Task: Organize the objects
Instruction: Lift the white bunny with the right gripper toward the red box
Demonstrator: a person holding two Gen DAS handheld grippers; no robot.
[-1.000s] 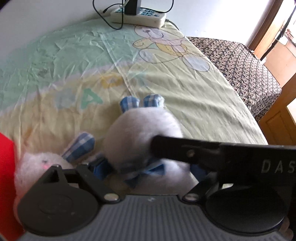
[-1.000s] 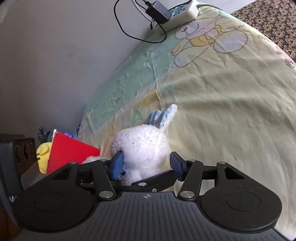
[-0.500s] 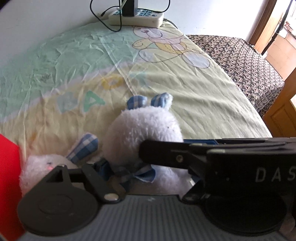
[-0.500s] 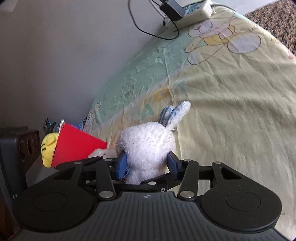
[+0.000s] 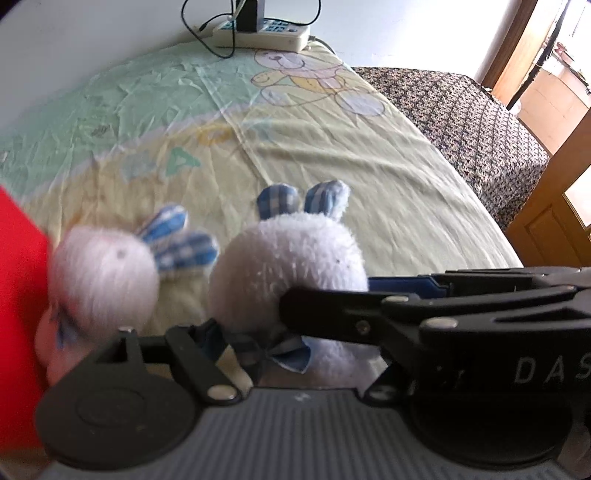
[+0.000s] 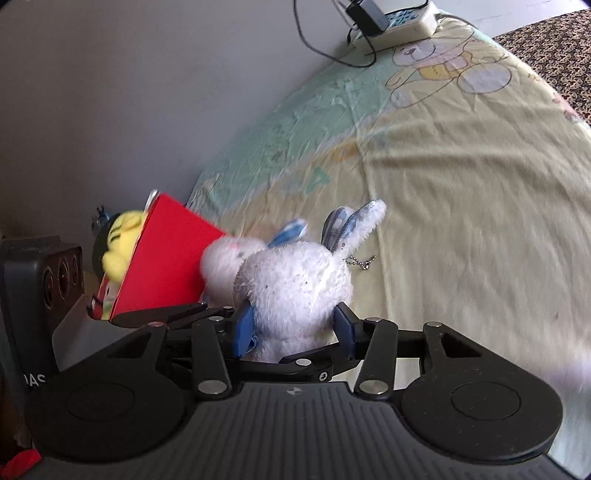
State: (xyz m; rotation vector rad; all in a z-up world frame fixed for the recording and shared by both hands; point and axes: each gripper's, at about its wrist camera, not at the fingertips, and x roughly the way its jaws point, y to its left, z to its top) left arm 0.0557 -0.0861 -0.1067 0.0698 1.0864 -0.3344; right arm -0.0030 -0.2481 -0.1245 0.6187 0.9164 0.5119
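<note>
Two white plush bunnies with blue checked ears are over the bed. My right gripper (image 6: 293, 328) is shut on one bunny (image 6: 295, 284), its blue pads pressing both sides; this bunny also shows in the left wrist view (image 5: 288, 254), with the right gripper's fingers (image 5: 332, 310) crossing from the right. The second bunny (image 5: 105, 273) hangs at the left, blurred, next to the red box (image 5: 18, 314); it shows in the right wrist view (image 6: 229, 258) too. My left gripper (image 5: 221, 343) is low in its view; its fingertips are hidden behind the bunnies.
The red box (image 6: 166, 262) holds a yellow plush toy (image 6: 120, 240). A power strip (image 5: 258, 33) with cables lies at the bed's far end. A patterned brown cover (image 5: 461, 122) and a wooden door (image 5: 554, 206) are to the right. A wall runs along the left.
The bunny in my right gripper has risen off the sheet. The second bunny has come up and moved left toward the red box. Both views shifted toward the box.
</note>
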